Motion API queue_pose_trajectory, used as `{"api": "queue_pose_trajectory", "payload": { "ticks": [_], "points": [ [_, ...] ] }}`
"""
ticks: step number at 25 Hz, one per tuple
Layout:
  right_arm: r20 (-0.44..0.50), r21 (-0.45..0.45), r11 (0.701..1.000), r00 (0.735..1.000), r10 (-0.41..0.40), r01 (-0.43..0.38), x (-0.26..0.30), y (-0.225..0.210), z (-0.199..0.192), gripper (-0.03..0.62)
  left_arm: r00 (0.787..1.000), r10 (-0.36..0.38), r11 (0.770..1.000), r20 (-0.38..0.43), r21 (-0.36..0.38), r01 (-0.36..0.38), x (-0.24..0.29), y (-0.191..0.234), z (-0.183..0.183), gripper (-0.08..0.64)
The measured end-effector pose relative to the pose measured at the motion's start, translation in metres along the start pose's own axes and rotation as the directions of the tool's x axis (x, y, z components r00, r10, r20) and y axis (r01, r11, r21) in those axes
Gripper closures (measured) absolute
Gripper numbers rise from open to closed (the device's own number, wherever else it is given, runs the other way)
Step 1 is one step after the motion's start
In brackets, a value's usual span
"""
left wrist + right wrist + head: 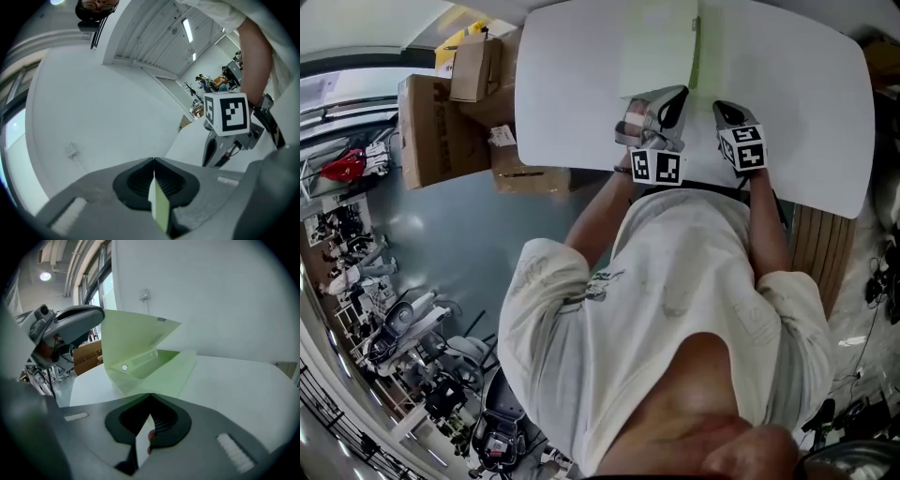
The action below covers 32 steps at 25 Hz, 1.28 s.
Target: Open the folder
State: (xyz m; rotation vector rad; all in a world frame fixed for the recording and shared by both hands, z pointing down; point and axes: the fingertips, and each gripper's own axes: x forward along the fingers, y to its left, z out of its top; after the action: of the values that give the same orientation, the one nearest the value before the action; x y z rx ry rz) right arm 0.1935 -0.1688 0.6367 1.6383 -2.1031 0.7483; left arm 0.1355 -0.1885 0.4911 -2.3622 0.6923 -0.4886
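A pale green translucent folder point(661, 47) lies on the white table point(572, 94), just beyond both grippers. My left gripper point(661, 105) is shut on the corner of its top cover; the green sheet edge point(159, 206) shows pinched between the jaws. In the right gripper view that cover point(133, 341) stands lifted well off the lower sheet point(176, 373), with the left gripper point(75, 319) at its upper left corner. My right gripper point(150, 397) is shut on a thin pale sheet edge point(140, 441), seemingly the folder's lower sheet near the front edge. It also appears in the head view point(727, 114).
Several cardboard boxes point(441, 122) stand on the floor left of the table. A wooden slatted panel point(817, 246) sits by the table's right front. A white wall with a socket point(144, 295) rises behind the table point(243, 385).
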Motion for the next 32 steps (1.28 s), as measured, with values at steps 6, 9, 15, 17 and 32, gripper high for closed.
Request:
{"api": "queue_pose_trajectory", "payload": {
  "ticks": [6,9,15,17,32],
  "points": [
    [-0.045,-0.061,0.998,0.999,-0.030,0.028,0.001,0.002,0.001,0.591,0.997,0.083,0.994,-0.008,-0.076,-0.083,-0.014,0.027,-0.002,0.554],
    [-0.056,-0.151,0.987,0.996,-0.067,0.058,0.008,0.016,0.004,0.591,0.992,0.126,0.987,-0.012,-0.101,-0.126,-0.026,0.045,-0.013,0.554],
    [0.002,-0.182,0.982,0.999,-0.043,0.043,0.011,0.033,0.031,0.591,0.982,0.185,0.972,-0.033,-0.144,-0.188,-0.033,0.064,-0.014,0.555],
    [0.008,-0.195,0.980,1.000,-0.028,0.029,0.011,0.039,0.037,0.591,0.978,0.207,0.964,-0.039,-0.163,-0.210,-0.036,0.068,-0.012,0.555],
    [-0.011,-0.228,0.973,0.999,0.034,-0.036,0.033,0.076,0.044,0.591,0.916,0.377,0.868,-0.136,-0.295,-0.400,-0.072,0.122,-0.036,0.555]
  ]
}}
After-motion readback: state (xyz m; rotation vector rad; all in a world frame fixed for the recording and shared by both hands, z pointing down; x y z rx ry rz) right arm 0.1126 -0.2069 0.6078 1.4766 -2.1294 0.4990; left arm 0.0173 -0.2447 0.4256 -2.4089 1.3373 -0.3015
